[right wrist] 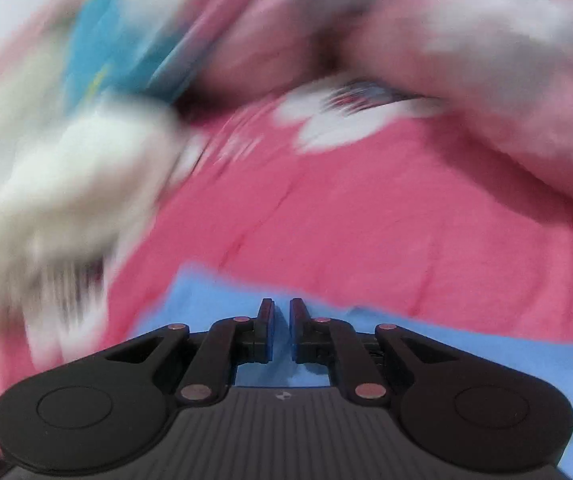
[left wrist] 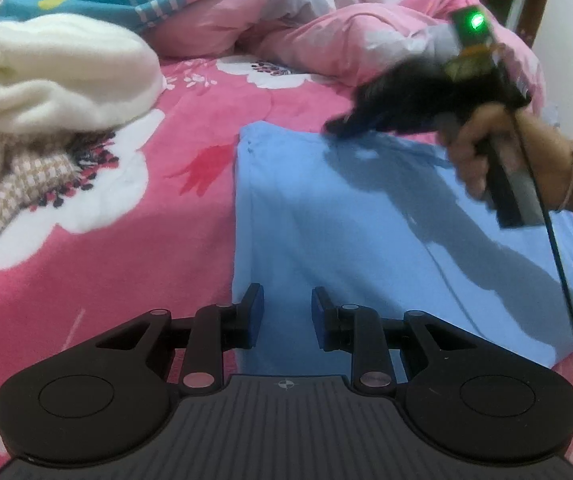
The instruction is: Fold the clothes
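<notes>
Landmark: the blue garment, lying flat on the pink floral bedspread.

Handling, my read: thin, light, limp knit. It'll drape and drag rather than hold shape, and it clings a bit to the bedspread. Not fragile. Pinch at an edge or corner, one layer stack at a time; a mid-panel pinch will just tent it.

Nearest: your left gripper sits over the garment's near left edge. Jaws partly apart, nothing between them, pads not pressing cloth. That left edge is the obvious place to take hold.

Further in: your right gripper is over the garment's far edge. Jaws nearly together with a thin gap; nothing visibly pinched. Its view is motion-blurred, so cloth contact can't be told. From the left camera the right hand holds it above the far right part of the garment.

Left of the garment: a cream fleece and checked cloth pile, well apart.

Beyond the garment: a bunched pink quilt.
</notes>
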Available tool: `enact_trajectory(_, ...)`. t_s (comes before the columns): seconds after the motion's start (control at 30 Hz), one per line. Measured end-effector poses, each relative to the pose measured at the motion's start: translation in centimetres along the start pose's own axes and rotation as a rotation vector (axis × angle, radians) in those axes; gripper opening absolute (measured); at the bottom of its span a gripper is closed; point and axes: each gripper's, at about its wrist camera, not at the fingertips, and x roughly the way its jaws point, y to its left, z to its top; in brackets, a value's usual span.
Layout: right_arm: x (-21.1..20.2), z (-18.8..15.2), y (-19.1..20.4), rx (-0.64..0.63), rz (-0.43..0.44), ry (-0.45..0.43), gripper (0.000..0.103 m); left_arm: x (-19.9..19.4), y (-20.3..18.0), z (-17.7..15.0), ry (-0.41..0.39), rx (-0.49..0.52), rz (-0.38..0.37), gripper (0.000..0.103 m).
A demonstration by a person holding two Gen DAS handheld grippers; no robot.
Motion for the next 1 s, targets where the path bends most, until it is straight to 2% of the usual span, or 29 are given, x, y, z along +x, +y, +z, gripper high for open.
enact_trajectory(0.07, -3.4, -0.6, 0.1, 0.005, 0.006, -0.048, 0.009, 0.0, 0.1, 0.1, 0.004, -0.008, 0.005, 0.026)
enact_trajectory(0.17, -9.2, -2.8, -0.7, -0.041, -0.01, -0.025, 0.009, 0.0, 0.2, 0.3, 0.015, -0.021, 0.013, 0.027)
enact_trajectory(0.27, -13.4, -4.4, -4.3, -0.101, -0.134, 0.024, 0.009, 0.1, 0.1, 0.3, 0.022, -0.021, 0.023, 0.027)
enact_trajectory(0.37, -15.0, -4.6, -10.4, -0.023, -0.249, 0.064, 0.009, 0.4, 0.0, 0.1, 0.029, -0.01, 0.036, 0.027)
enact_trajectory(0.43, -14.9, -4.0, -14.4, 0.025, -0.332, 0.039, 0.009, 0.5, -0.2, 0.0, 0.031, 0.009, 0.046, 0.027)
enact_trajectory(0.5, -15.2, -2.8, -17.6, 0.089, -0.382, -0.035, 0.009, 0.6, -0.2, 0.1, 0.036, 0.015, 0.051, 0.027)
enact_trajectory(0.63, -19.2, -2.4, -20.3, 0.183, -0.476, -0.138, 0.009, 0.7, -0.2, 0.3, 0.049, 0.018, 0.057, 0.027)
enact_trajectory(0.77, -26.1, -5.1, -19.7, 0.247, -0.452, -0.107, 0.009, 0.2, 0.3, 0.7, 0.065, -0.03, 0.07, 0.031)
enact_trajectory(0.87, -29.7, -8.2, -17.8, 0.271, -0.379, 0.008, 0.009, -0.7, 1.0, 0.8, 0.074, -0.093, 0.088, 0.032)
enact_trajectory(1.0, -31.2, -12.2, -14.5, 0.166, -0.325, 0.145, 0.009, -1.7, 1.5, -0.1, 0.1, -0.151, 0.104, 0.033)
